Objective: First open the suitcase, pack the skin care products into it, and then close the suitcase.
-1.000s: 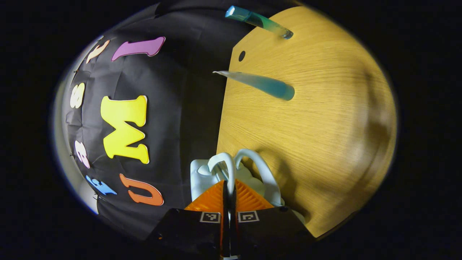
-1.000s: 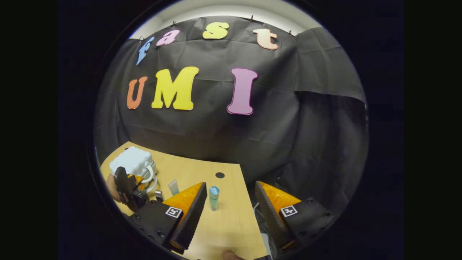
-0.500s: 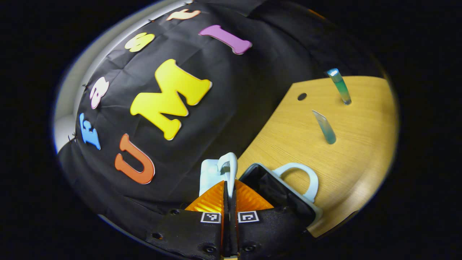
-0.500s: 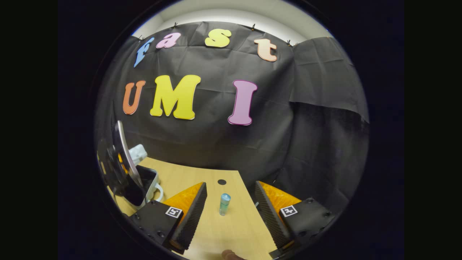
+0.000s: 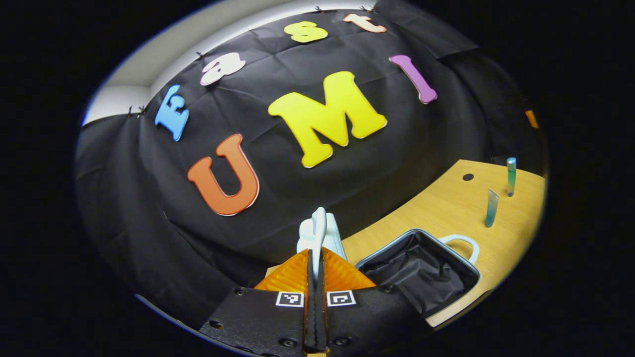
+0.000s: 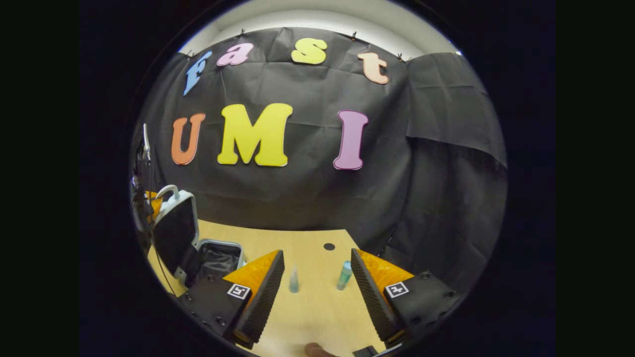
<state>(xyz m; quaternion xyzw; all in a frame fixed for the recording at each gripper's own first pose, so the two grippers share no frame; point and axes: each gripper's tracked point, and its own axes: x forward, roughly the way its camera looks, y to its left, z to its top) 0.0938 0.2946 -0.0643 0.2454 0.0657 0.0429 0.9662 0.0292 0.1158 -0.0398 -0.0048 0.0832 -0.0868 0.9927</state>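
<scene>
In the left gripper view, the left tongs (image 5: 315, 258) were pinched shut on the lid handle (image 5: 317, 230) of the suitcase (image 5: 421, 267), whose open lined tray lay just right of them on the counter (image 5: 446, 208).

In the right gripper view, the right tongs (image 6: 317, 277) stood wide, nearer both upright items: tube (image 6: 294, 281) between the fingers, bottle (image 6: 344, 275) beside the right finger, suitcase (image 6: 213, 258) left.

no readable labels on tube (image 6: 294, 280), bottle (image 6: 344, 275), or suitcase (image 6: 218, 258)
</scene>
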